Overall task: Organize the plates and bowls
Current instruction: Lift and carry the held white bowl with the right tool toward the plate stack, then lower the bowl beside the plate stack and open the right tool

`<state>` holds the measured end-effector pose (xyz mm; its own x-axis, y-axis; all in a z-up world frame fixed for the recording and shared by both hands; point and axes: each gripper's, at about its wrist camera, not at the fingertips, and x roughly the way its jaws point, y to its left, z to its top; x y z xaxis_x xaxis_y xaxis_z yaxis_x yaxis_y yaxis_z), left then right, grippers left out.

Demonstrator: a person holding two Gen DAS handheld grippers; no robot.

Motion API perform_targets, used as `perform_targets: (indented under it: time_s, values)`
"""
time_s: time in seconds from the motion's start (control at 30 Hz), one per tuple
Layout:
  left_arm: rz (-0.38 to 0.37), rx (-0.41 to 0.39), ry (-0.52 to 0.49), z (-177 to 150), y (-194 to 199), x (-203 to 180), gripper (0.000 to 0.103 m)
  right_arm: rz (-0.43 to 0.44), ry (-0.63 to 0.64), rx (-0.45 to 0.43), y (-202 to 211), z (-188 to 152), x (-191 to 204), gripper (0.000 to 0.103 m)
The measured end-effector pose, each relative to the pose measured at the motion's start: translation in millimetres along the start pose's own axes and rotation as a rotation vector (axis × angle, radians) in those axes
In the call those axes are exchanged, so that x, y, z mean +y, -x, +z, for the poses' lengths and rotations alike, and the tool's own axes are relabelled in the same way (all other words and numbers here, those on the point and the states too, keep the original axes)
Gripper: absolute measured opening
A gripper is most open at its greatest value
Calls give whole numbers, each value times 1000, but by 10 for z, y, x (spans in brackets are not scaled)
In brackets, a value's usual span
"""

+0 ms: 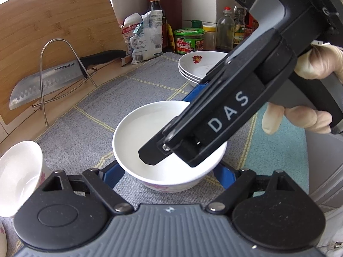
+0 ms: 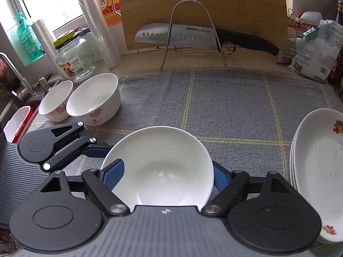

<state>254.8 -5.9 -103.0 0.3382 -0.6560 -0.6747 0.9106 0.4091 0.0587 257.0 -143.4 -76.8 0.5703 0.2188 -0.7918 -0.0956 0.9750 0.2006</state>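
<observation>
Left fingers point(image 1: 114, 172): hugging the bowl point(image 1: 145, 128).
Right fingers point(image 2: 113, 174): one inside; grip unclear.
Tip: lower it slowly, flat on the mat point(image 1: 85, 132).

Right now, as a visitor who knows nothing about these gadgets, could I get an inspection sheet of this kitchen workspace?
Surface: grey checked mat on a pale counter.
Job's things: white bowl on the mat; two flowered bowls at its left; stack of plates at its right.
Clutter: knife in front of a cutting board, glass jar, food bags, sauce bottles.
Grippers: left gripper fingers flank the white bowl; right gripper has one finger over the bowl's inside and one outside it; grip unclear for both. A gloved hand holds the right one.
Cables: nothing seen.
Surroundings: tap at left, window behind.
</observation>
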Motion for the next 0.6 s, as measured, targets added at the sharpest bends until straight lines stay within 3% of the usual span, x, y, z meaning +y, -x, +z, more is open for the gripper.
perform_targets:
  time_s: [0.3, 0.4, 0.6]
  values:
    - [3, 9, 8, -30, 30, 41, 89, 9, 17, 14, -63, 9, 39, 89]
    - [15, 8, 7, -68, 32, 37, 91, 15, 10, 0, -58, -2, 48, 103]
    - [37, 2, 38, -177, 172, 75, 97, -17, 9, -48, 14, -25, 71, 103]
